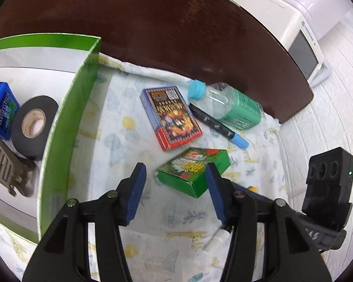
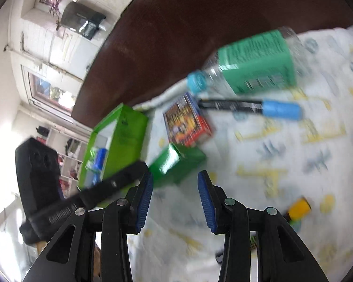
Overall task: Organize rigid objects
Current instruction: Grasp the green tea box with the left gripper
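Observation:
A small green card box (image 1: 193, 171) lies on the patterned cloth (image 1: 120, 122). My left gripper (image 1: 174, 166) hovers over it, open: the right pad overlaps the box's right end and the left pad stands apart. Beyond it lie a blue-and-red card deck (image 1: 171, 117), a black marker with a blue cap (image 1: 218, 124) and a bottle with a green label (image 1: 230, 105). The blurred right wrist view shows my right gripper (image 2: 175, 175) open and empty, just short of the green card box (image 2: 176, 162); the deck (image 2: 188, 122), marker (image 2: 247, 107) and bottle (image 2: 254, 65) lie further off.
A green-walled bin (image 1: 66, 127) at the left holds a blue box (image 1: 2, 110), a black tape roll (image 1: 34, 127) and a grey plastic piece (image 1: 4, 166). A white pen (image 1: 216, 242) lies under my left gripper. A yellow object (image 2: 298, 208) sits at the right. The dark brown table (image 1: 176, 23) lies beyond the cloth.

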### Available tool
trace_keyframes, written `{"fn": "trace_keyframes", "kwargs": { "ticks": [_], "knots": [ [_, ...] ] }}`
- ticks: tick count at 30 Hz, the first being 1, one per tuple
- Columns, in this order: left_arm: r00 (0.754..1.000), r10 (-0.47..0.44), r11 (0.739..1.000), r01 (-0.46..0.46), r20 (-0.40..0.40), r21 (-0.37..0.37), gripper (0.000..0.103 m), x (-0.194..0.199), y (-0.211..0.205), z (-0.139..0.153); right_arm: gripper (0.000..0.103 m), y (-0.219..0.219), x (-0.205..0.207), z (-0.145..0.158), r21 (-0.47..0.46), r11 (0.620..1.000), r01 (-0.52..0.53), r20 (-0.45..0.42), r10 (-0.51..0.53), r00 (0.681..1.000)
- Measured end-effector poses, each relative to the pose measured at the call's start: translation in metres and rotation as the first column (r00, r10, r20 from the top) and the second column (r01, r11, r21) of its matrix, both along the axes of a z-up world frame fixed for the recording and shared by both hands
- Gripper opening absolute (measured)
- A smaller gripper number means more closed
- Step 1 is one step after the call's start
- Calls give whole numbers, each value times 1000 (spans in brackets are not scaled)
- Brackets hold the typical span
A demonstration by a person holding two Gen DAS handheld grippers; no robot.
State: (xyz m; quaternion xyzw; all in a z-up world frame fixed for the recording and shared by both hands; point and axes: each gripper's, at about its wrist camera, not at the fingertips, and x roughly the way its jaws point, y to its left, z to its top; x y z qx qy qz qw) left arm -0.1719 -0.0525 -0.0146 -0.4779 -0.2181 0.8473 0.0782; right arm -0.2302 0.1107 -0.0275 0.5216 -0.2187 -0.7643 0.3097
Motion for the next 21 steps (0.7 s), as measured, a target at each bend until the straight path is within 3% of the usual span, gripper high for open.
{"fn": "trace_keyframes", "kwargs": {
  "ticks": [3, 8, 13, 14, 16, 21],
  "knots": [
    [1000, -23, 1000, 24, 13, -11, 49, 5, 8, -3, 41, 5, 11, -6, 11, 1000, -1, 23, 1, 1000],
    [995, -51, 999, 52, 81, -11, 49, 17, 18, -25, 41, 21, 22, 6, 32, 998, 60, -38, -59, 998],
    [996, 4, 999, -7, 94, 34, 48, 13, 12, -32, 41, 16, 10, 6, 81, 995, 52, -69, -47, 997],
    [995, 14, 998, -19, 99, 57, 46, 12, 10, -33, 41, 10, 8, 5, 95, 995, 34, -75, -27, 997],
    [994, 16, 997, -25, 111, 76, 30, 9, 9, -33, 41, 2, 4, 2, 131, 991, -2, -88, 14, 996],
    [991, 17, 994, -31, 135, 107, 31, 0, 12, -40, 41, -3, -2, -12, 156, 988, -16, -68, 27, 997]
  ]
}}
